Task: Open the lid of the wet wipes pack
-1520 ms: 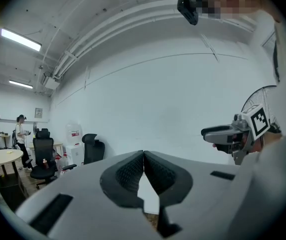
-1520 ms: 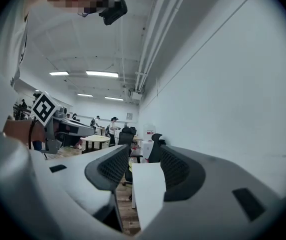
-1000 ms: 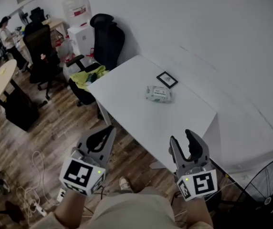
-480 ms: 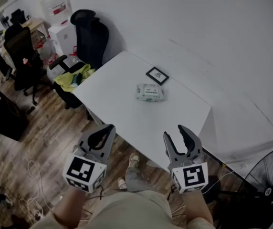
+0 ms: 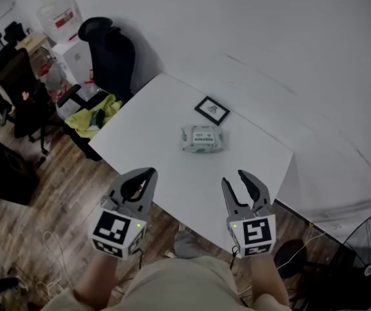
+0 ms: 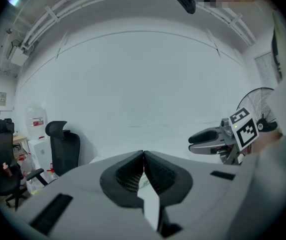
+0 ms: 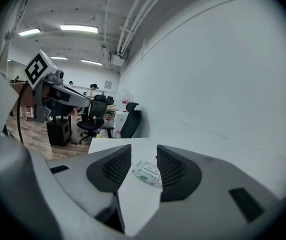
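Head view | left tool [image 5: 148,173]: jaws together, empty | right tool [image 5: 236,179]: jaws apart, closing, nothing between | wet wipes pack [image 5: 202,138]: flat on tabletop [image 5: 153,135] (well apart from both tools), beside framed picture [image 5: 212,110]

Right gripper [image 7: 143,154] jaws closing, empty; wet wipes pack [image 7: 147,173] beyond on table [image 7: 108,144].

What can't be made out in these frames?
Wet wipes pack, head view: too small to tell the lid's state or hinge side.
Same pack, left gripper view: almost all hidden behind closed fingers of the left gripper.
Framed card, head view: its picture is too small to read.
Fan, head view: cut off by the right edge.
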`<control>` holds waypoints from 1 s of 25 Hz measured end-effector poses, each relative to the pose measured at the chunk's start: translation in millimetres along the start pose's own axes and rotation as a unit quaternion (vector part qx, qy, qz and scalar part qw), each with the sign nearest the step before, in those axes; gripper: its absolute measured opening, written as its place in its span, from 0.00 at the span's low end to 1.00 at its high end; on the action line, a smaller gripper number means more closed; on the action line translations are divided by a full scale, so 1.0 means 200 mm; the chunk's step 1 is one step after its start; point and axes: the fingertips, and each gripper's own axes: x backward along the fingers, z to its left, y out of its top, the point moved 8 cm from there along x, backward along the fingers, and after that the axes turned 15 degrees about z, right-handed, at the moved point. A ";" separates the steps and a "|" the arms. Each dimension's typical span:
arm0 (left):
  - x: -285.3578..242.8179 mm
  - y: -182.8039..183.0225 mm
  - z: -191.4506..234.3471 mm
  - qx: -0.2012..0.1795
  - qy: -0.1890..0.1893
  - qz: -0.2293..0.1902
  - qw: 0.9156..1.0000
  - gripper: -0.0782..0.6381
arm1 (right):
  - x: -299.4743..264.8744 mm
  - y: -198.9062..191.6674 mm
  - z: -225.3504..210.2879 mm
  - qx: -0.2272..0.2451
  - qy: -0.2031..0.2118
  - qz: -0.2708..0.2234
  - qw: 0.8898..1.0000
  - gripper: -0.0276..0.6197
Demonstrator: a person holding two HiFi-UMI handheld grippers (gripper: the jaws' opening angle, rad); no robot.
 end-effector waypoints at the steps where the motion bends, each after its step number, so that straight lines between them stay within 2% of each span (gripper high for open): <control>1: -0.06 0.02 0.03 -0.001 -0.002 0.005 1.000 0.14 | -0.05 0.01 -0.04 -0.002 -0.002 0.003 1.000 0.31; 5: -0.31 0.10 0.12 -0.008 -0.003 0.027 1.000 0.14 | -0.25 0.06 -0.19 -0.006 -0.005 0.002 1.000 0.27; 14: -0.72 0.17 0.22 -0.018 -0.018 0.081 0.996 0.14 | -0.61 0.06 -0.34 0.023 0.036 0.061 0.997 0.27; 19: -0.91 0.18 0.26 -0.036 -0.046 0.107 0.993 0.14 | -0.77 0.03 -0.35 0.035 0.042 0.094 0.994 0.24; 25: -1.16 0.11 0.33 -0.049 -0.095 0.142 0.984 0.14 | -0.99 -0.01 -0.36 0.061 0.032 0.147 0.987 0.24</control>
